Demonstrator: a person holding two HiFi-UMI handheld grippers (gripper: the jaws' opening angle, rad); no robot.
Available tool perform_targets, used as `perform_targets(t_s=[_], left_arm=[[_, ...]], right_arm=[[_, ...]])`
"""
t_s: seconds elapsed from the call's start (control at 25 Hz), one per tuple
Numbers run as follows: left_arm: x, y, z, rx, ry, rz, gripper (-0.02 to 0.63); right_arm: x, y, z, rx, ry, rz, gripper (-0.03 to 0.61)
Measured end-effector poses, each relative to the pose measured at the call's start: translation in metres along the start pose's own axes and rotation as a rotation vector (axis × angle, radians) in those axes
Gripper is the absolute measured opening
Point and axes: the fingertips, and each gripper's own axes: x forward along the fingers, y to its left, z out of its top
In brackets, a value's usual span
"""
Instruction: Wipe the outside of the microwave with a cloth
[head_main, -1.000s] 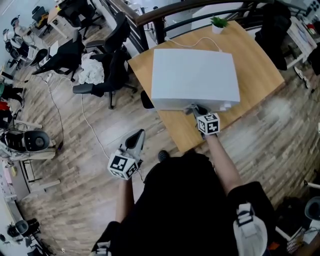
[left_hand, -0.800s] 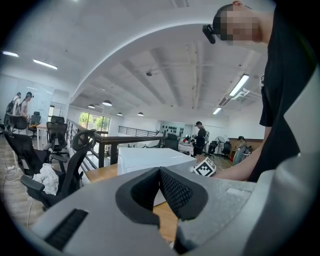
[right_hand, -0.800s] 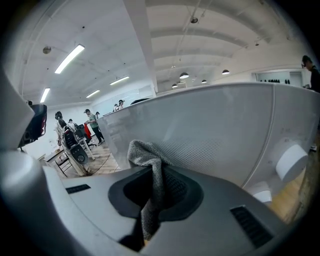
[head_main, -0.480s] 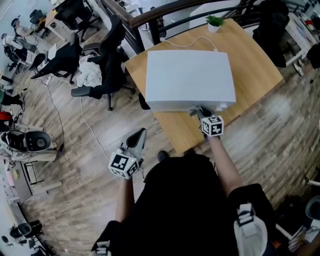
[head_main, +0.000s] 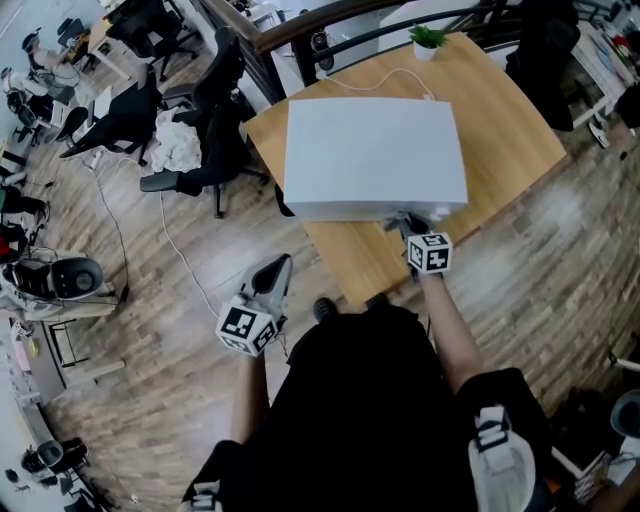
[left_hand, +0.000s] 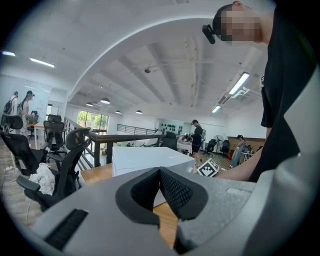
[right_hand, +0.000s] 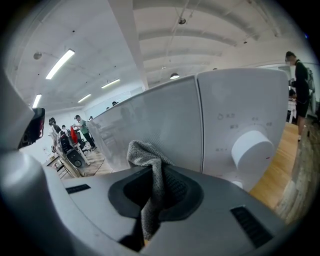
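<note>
While right gripper (right_hand: 158, 176) jaws pinch the grey cloth (right_hand: 144, 152) at the white microwave (head_main: 372, 152) front, upper centre on the table (head_main: 505, 118), left gripper (left_hand: 160, 178) jaws sit together, empty, lower left.

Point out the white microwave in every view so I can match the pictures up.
Head view: the white box-shaped microwave sits upper centre, seen from above.
Left gripper view: the microwave is a small box, low centre.
Right gripper view: the microwave fills centre and right, front and round white dial showing.
Shared landmark: the light wooden table under it, in all three views.
</note>
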Motion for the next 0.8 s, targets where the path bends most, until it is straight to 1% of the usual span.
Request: perform_targets(t_s=[0.28, 0.36, 0.8], left_arm=[[0.011, -0.011, -0.001, -0.002, 0.004, -0.003, 0.002], [0.014, -0.013, 0.001, -0.005, 0.006, -0.003, 0.002], [0.032, -0.034, 0.000, 0.008, 0.012, -0.024, 0.002]], right_arm=[[-0.009, -0.017, -0.002, 0.011, 0.008, -0.007, 0.020], [-0.012, -0.022, 0.002, 0.008, -0.005, -0.014, 0.020], [-0.025, -0.044, -0.002, 0.039, -0.020, -0.015, 0.020]])
